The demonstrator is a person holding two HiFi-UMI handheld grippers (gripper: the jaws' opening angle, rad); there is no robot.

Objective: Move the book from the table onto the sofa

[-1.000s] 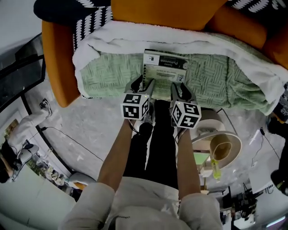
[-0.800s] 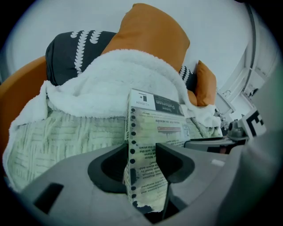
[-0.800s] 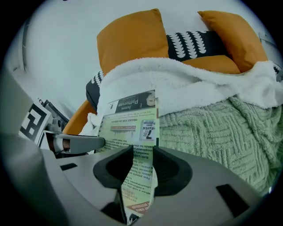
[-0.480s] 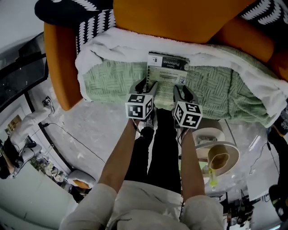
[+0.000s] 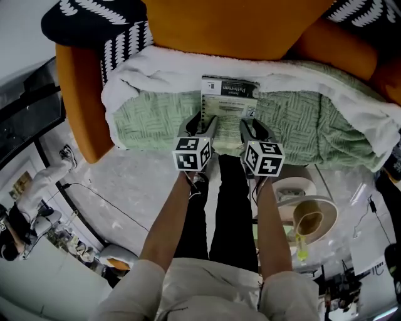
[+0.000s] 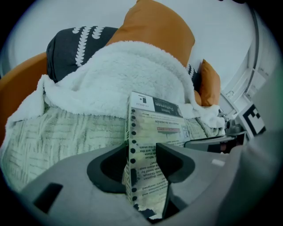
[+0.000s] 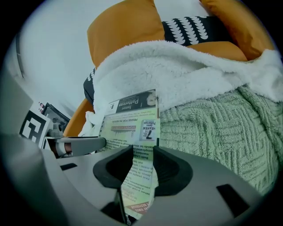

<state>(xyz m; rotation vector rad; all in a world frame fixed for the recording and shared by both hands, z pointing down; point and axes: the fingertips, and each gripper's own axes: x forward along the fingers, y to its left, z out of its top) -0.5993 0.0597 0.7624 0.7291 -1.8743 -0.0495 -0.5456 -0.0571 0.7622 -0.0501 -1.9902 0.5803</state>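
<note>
The book (image 5: 229, 103), a paperback with its back cover up, rests flat on the green knitted blanket (image 5: 153, 119) of the orange sofa (image 5: 78, 94). My left gripper (image 5: 200, 124) is shut on the book's near left edge. My right gripper (image 5: 252, 127) is shut on its near right edge. In the left gripper view the book (image 6: 154, 119) runs up from between the jaws of the left gripper (image 6: 143, 164), spine side clamped. In the right gripper view the book (image 7: 132, 128) stands pinched in the right gripper (image 7: 141, 167), over the blanket (image 7: 212, 128).
A white fleece throw (image 5: 169, 63) lines the back of the seat, with orange cushions and a black patterned cushion (image 5: 94, 12) behind it. A small round table with a tan hat (image 5: 308, 216) stands at my right. Cables lie on the floor (image 5: 125, 182) to the left.
Both grippers have sunk a little with the book, bringing it down onto the green blanket. Their grip on its near edge is unchanged.
</note>
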